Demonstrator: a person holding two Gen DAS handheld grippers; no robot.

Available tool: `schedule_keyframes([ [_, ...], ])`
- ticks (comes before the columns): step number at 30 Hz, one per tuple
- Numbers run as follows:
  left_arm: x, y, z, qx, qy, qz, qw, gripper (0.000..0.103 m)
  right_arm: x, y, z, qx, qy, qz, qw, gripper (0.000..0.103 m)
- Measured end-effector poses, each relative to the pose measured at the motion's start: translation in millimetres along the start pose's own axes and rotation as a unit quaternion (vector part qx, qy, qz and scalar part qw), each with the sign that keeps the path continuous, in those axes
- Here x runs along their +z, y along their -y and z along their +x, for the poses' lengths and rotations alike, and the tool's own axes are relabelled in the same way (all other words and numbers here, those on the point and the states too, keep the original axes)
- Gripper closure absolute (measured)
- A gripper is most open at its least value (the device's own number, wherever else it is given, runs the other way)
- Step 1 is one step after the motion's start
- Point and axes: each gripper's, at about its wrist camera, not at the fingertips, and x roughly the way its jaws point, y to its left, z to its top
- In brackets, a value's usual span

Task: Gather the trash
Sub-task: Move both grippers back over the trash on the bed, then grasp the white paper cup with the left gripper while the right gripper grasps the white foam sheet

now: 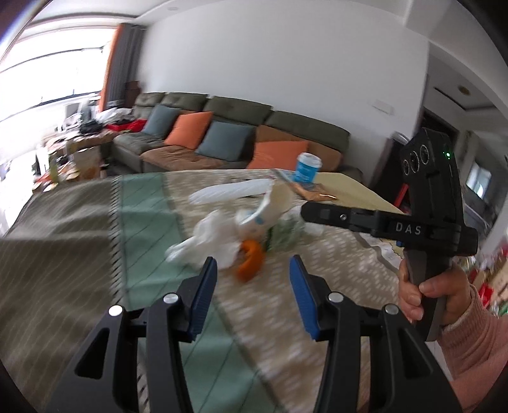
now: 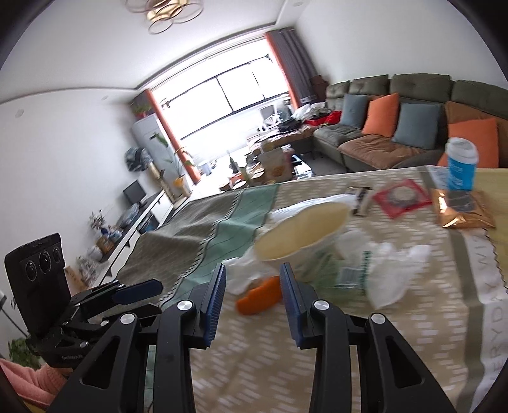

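left claw (image 1: 252, 270): jaws apart, holding nothing | right claw (image 2: 252, 279): jaws apart, holding nothing

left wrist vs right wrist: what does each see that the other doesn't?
Left wrist only: the person's hand gripping the right claw's handle.

Right wrist only: the red packet, the gold snack bag, the ceiling lamp and the window.

Both: the orange peel, white tissue, paper bowl, blue cup, sofa, and both claws open over the tablecloth.
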Motion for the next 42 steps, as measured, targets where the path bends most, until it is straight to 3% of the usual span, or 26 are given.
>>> schedule_keyframes([
  [7,25,18,56,-0.003,-0.028,0.031,0.9991,0.054,1,30,-12,-0.008,0.013,0.029,0.999,0.067],
  [15,40,26,99,0.031,-0.052,0.074,0.9954,0.054,4,54,-19,-0.010,0.018,0.053,0.998,0.067],
  [17,41,28,103,0.029,-0.053,0.083,0.9947,0.057,7,58,-19,-0.008,0.019,0.054,0.998,0.067],
  [18,43,29,104,0.028,-0.052,0.085,0.9946,0.064,8,60,-19,-0.007,0.019,0.054,0.998,0.067],
  [22,43,30,105,0.027,-0.050,0.094,0.9940,0.075,16,64,-15,-0.004,0.018,0.053,0.998,0.067],
  [34,42,24,68,0.014,-0.008,0.070,0.9974,0.077,54,74,10,0.020,0.004,0.058,0.998,0.059],
  [42,38,-2,18,0.003,0.030,0.010,0.9995,0.077,59,72,46,0.015,-0.042,0.055,0.997,0.054],
])
